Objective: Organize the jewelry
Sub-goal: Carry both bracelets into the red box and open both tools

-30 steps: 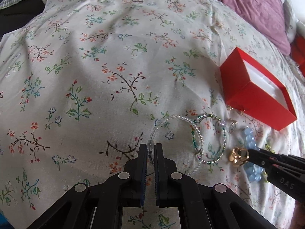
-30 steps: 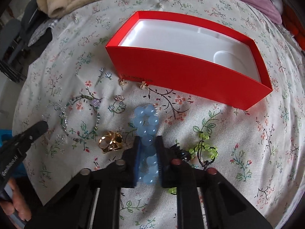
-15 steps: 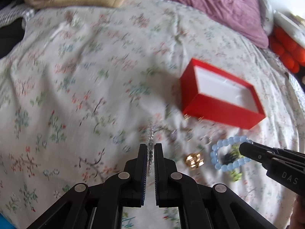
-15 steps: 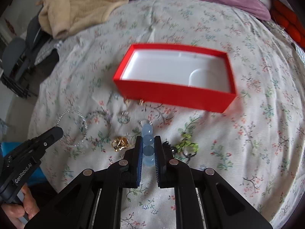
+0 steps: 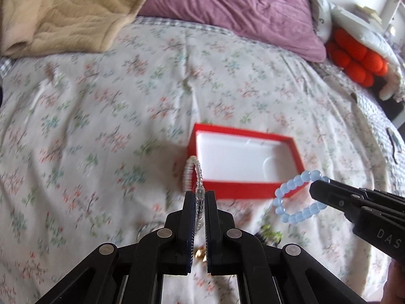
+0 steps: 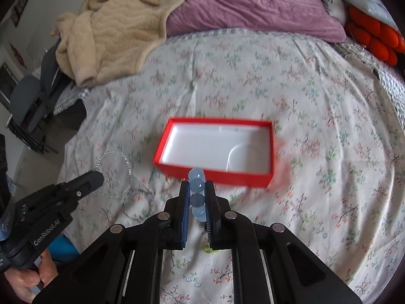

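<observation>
Both tongs have come up off the bed since the earlier frames, each w/ a bracelet that lay on the sheet a sec ago; the red box now sits further off and lower in both views, and the gold ring and green piece stay down on the sheet.

Left tongs (image 5: pixel 200 200): pressed together, pinching the clear bead bracelet (image 5: pixel 196 174). Its loop stands up past the tips, in front of the near left corner of the red box (image 5: pixel 243 190) in the left wrist view. In the right wrist view the same loop hangs in the air at the left tongs' tip, left of the box.

Right tongs (image 6: pixel 197 190): nearly closed, pinching the blue bead bracelet (image 6: pixel 197 185); beads stacked betw. the pads, top bead poking past the tips, overlapping the box's near wall in that view. From the left wrist cam the blue loop dangles off the right tongs' tip, just right of the box's near right corner.

Box: open, white liner, nothing seen inside, flat on the floral bedsheet (image 6: pixel 316 152).

Left on the sheet: gold ring (image 5: pixel 201 253), glimpsed betw. the left pads low down; green bead piece (image 5: pixel 270 234) w/ smth dark beside it, blurred.

Bkgd: beige blanket (image 6: pixel 114 33), purple pillow (image 6: pixel 253 7), orange plush thing (image 6: pixel 374 38) far right. A hand (image 6: pixel 30 278) grips the left tool's handle at lower left.
</observation>
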